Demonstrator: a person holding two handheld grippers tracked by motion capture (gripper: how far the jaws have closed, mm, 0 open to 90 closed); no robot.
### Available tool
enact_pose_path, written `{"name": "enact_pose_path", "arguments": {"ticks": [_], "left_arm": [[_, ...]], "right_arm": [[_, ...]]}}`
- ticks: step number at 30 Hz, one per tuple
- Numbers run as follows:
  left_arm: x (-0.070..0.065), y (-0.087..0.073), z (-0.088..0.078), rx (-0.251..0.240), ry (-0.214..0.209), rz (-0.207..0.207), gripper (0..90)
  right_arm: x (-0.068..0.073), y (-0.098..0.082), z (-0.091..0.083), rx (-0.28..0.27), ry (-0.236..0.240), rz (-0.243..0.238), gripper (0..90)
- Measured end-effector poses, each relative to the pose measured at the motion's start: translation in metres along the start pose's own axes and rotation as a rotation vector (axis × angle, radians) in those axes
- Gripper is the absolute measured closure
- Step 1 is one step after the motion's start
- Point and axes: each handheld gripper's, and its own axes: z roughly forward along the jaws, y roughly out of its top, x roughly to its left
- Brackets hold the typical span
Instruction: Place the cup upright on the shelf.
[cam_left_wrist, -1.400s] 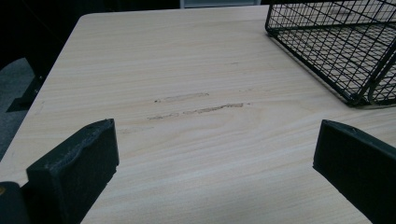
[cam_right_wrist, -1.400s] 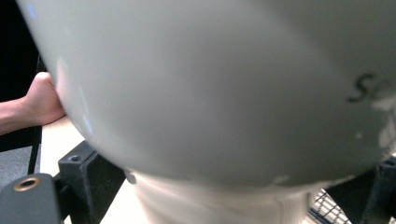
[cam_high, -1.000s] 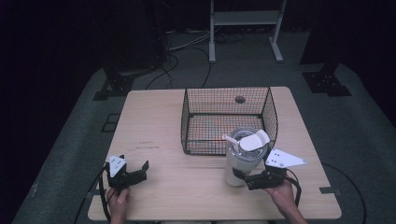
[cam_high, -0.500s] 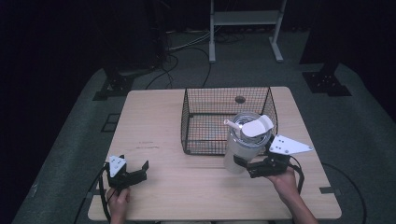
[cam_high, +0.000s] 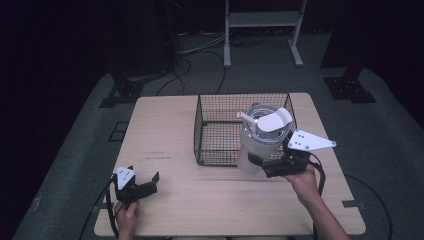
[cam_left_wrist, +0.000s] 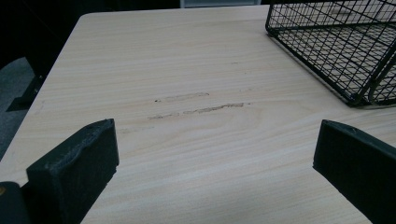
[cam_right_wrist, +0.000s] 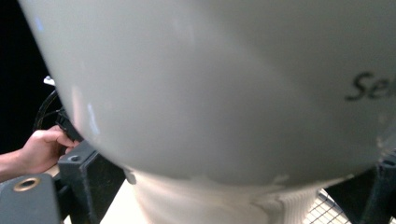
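Right gripper view. A pale, glossy tumbler (cam_right_wrist: 224, 84) bulges across the frame, narrowing to a slimmer base below, with dark lettering at its right edge. The right tongs (cam_right_wrist: 233, 186) clamp this narrow base, one black jaw on each side. At far left, a hand (cam_right_wrist: 42, 149) grips dark cable. Wire mesh (cam_right_wrist: 322, 212) shows at lower right.

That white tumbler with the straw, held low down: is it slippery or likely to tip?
Probably slippery: the tumbler has a smooth, glossy wall. Likely top-heavy, since it widens above the narrow base where the right gripper clamps it. It looks rigid, not squashy.
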Motion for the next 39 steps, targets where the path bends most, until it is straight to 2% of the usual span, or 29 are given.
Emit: {"name": "enact_pose_path", "arguments": {"ticks": [4, 10, 15, 21, 26, 27, 30, 33, 35, 36, 39], "left_arm": [[0.000, 0.000, 0.000, -0.003, -0.001, -0.003, 0.0], [0.000, 0.000, 0.000, -0.006, -0.001, -0.003, 0.0], [0.001, 0.000, 0.000, -0.004, -0.003, -0.002, 0.0], [0.001, 0.000, 0.000, -0.005, -0.003, -0.003, 0.0], [0.001, 0.000, 0.000, -0.007, -0.002, -0.002, 0.0], [0.001, 0.000, 0.000, -0.008, -0.003, -0.003, 0.0], [0.001, 0.000, 0.000, -0.007, -0.005, -0.003, 0.0], [0.002, 0.000, 0.000, -0.010, -0.006, -0.006, 0.0], [0.002, 0.000, 0.000, -0.010, -0.006, -0.007, 0.0], [0.002, 0.000, 0.000, -0.010, -0.007, -0.007, 0.0], [0.002, 0.000, 0.000, -0.005, -0.008, -0.006, 0.0]], "right_arm": [[-0.005, 0.010, 0.004, -0.015, -0.003, -0.002, 8.7], [-0.013, 0.021, 0.011, -0.033, -0.004, 0.019, 8.6], [-0.024, 0.031, 0.021, -0.017, -0.017, -0.001, 8.6], [-0.035, 0.037, 0.032, -0.022, -0.026, -0.019, 8.6], [-0.047, 0.039, 0.049, -0.019, -0.019, -0.019, 8.6], [-0.052, 0.040, 0.057, -0.017, -0.011, -0.019, 8.7], [-0.055, 0.041, 0.063, -0.017, -0.010, -0.018, 8.7], [-0.064, 0.043, 0.077, -0.014, 0.009, -0.012, 8.7], [-0.065, 0.043, 0.079, -0.016, 0.011, -0.014, 8.7], [-0.070, 0.044, 0.088, -0.017, 0.016, -0.016, 8.6], [-0.073, 0.044, 0.093, -0.015, 0.025, -0.005, 8.6]]}}
